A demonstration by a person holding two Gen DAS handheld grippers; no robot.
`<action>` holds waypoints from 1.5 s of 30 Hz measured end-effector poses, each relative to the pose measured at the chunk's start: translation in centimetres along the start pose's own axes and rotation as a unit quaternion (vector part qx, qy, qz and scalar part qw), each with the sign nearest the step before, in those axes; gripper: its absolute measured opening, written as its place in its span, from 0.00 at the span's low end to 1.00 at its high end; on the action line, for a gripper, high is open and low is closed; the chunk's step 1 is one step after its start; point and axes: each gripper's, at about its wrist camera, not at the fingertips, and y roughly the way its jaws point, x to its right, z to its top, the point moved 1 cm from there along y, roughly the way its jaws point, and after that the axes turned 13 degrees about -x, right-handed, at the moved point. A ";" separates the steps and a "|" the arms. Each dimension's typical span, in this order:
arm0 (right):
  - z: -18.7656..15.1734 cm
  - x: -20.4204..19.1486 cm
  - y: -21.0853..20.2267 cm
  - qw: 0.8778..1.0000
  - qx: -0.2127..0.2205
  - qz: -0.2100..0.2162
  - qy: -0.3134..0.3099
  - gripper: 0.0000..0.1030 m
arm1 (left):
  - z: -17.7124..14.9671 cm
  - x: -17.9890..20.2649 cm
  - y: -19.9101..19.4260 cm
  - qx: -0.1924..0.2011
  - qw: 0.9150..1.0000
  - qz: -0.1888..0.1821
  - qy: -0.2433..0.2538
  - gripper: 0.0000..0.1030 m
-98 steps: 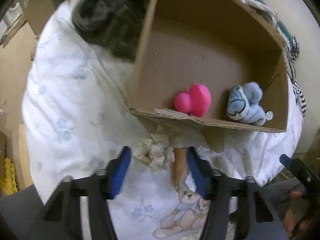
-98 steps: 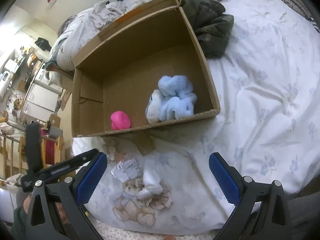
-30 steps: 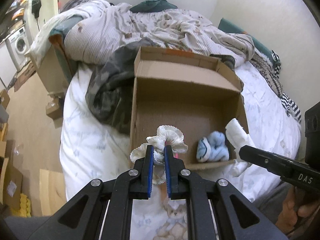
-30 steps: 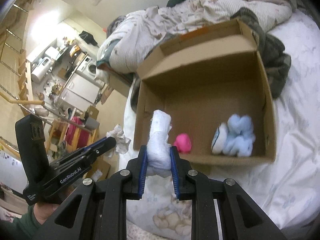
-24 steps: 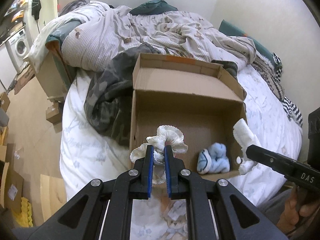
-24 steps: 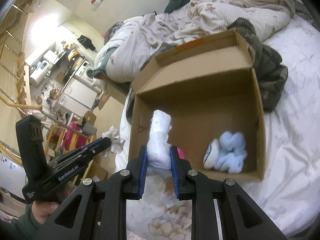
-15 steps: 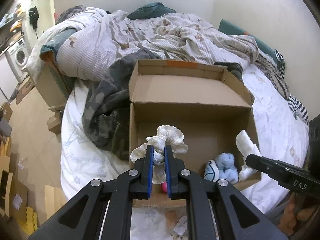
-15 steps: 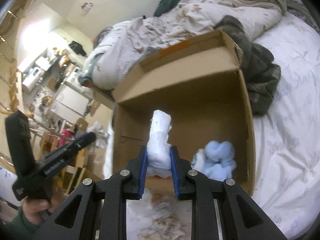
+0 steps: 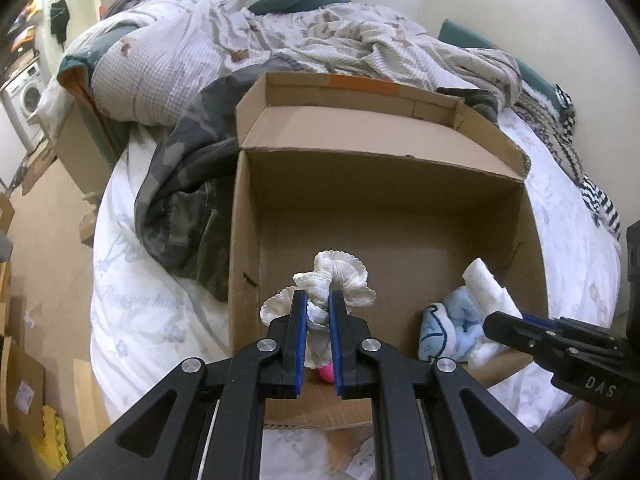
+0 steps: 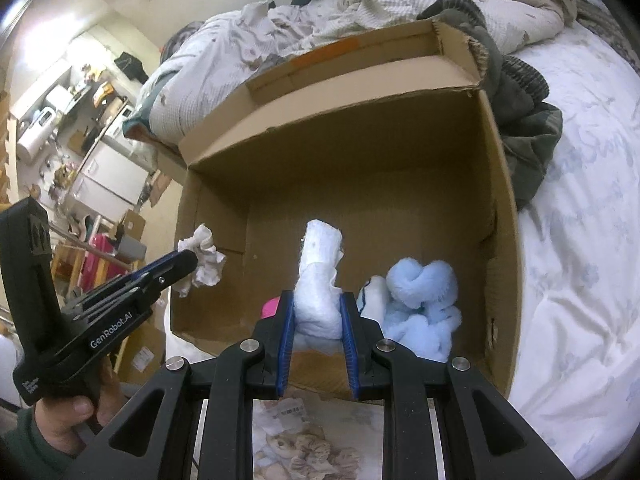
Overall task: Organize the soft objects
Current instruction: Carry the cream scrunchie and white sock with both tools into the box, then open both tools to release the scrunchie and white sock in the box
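Cardboard box (image 9: pixel 248 280) sits open on the white bedsheet (image 9: pixel 132 320), flaps up at the far side. Left gripper (image 9: pixel 318 304) clenched on a cream frilly cloth (image 9: pixel 340 276), held over the box's near-left part. Right gripper (image 10: pixel 318 312) clamped on a white rolled sock (image 10: pixel 320 276), held upright over the near edge of the box. Inside the box: light blue plush (image 10: pixel 420 296) at near right, pink soft toy (image 10: pixel 270 306) near the middle, mostly hidden behind the fingers. Dark camo garment (image 9: pixel 180 200) lies against the box's left wall.
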 end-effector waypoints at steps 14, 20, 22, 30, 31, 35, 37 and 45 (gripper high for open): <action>0.6 1.1 1.4 0.999 -0.023 -0.017 0.026 0.23 | -0.2 0.6 1.4 -0.024 1.000 0.001 0.006 0.10; 0.7 1.3 1.4 0.999 -0.023 -0.022 0.032 0.23 | -0.3 0.6 1.5 -0.024 1.000 0.005 0.006 0.10; 0.7 1.2 1.4 0.999 -0.023 -0.023 0.031 0.23 | -0.3 0.5 1.5 -0.023 1.000 0.006 0.006 0.10; 0.8 1.1 1.5 0.999 -0.024 -0.023 0.034 0.23 | -0.3 0.3 1.7 -0.029 1.000 0.002 -0.003 0.10; 0.7 1.2 1.5 0.999 -0.024 -0.023 0.034 0.23 | -0.3 0.3 1.6 -0.029 1.000 0.002 -0.001 0.11; 0.7 1.2 1.6 0.999 -0.025 -0.024 0.036 0.23 | -0.4 0.5 1.7 -0.031 1.000 0.004 0.001 0.13; 0.8 1.3 1.6 0.999 -0.025 -0.024 0.036 0.23 | -0.4 0.4 1.7 -0.033 0.999 0.002 -0.001 0.17; 1.0 1.8 1.6 0.999 -0.019 -0.009 0.043 0.23 | -0.1 0.5 0.8 -0.014 1.000 0.007 -0.006 0.59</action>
